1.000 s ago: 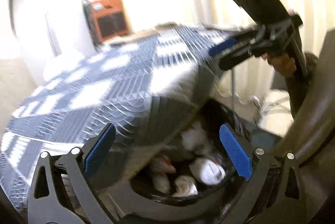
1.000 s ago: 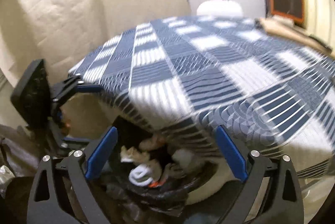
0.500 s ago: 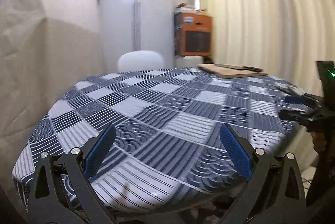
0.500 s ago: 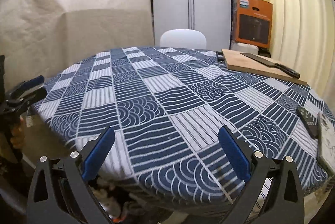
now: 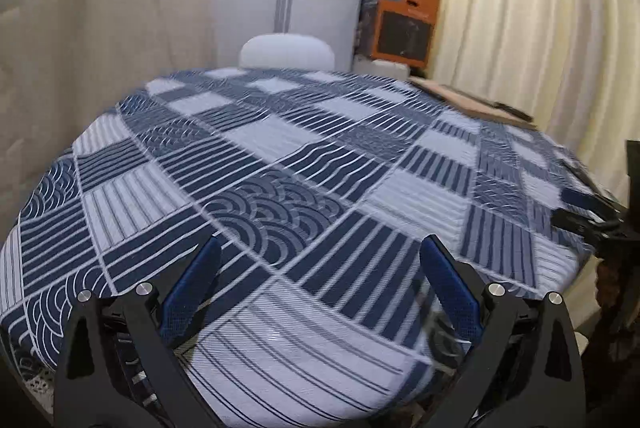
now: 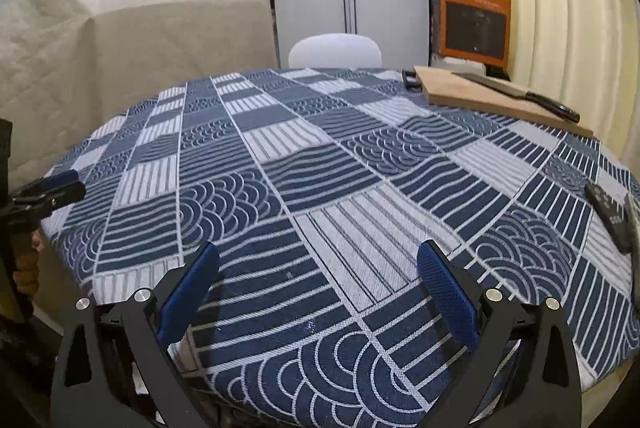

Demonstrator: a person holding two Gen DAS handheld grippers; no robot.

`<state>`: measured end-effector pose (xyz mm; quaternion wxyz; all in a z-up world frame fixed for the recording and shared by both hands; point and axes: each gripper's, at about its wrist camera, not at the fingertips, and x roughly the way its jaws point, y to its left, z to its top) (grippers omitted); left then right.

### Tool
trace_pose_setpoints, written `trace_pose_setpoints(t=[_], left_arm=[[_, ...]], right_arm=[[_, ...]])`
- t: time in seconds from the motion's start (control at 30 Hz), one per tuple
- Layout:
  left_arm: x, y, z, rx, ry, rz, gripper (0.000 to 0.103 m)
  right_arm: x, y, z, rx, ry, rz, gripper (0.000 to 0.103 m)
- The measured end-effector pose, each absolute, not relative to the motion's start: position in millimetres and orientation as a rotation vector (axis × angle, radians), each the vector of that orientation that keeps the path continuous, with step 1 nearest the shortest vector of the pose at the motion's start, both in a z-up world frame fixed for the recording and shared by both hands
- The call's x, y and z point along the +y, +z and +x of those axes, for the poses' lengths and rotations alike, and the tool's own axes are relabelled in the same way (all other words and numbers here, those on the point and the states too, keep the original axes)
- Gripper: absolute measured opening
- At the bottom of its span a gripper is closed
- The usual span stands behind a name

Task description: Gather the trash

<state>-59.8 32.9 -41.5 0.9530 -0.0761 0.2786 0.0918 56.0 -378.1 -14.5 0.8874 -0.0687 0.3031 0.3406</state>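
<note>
Both claws w/ blue pads spread wide & empty: left claw (image 5: pixel 320 280) and right claw (image 6: pixel 318 280) hang level over the near edge of the surface (image 6: pixel 320 163), prob. so the cams can scan the checked cloth for leftovers; no trash visible on it in either view, so its whereabouts can't be told. What lies there looks deliberately kept: cutting board (image 6: pixel 492 95) w/ knife (image 6: pixel 520 95) at far right, remote (image 6: pixel 610 218) by right edge; white chair (image 6: pixel 334 49) tucked behind.

Both wrist views face across the table (image 6: pixel 320 155).
</note>
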Motion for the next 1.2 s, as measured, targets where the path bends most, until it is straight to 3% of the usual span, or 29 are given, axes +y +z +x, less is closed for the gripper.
trace_pose_setpoints(t=[0.17, 1.2], left_arm=[[19, -48, -57, 0.572, 0.223, -0.043, 0.097], [19, -49, -59, 0.56, 0.215, -0.04, 0.097]], right_arm=[[-376, -19, 52, 0.596, 0.687, -0.178, 0.095], [-379, -20, 49, 0.57, 0.676, -0.17, 0.096]])
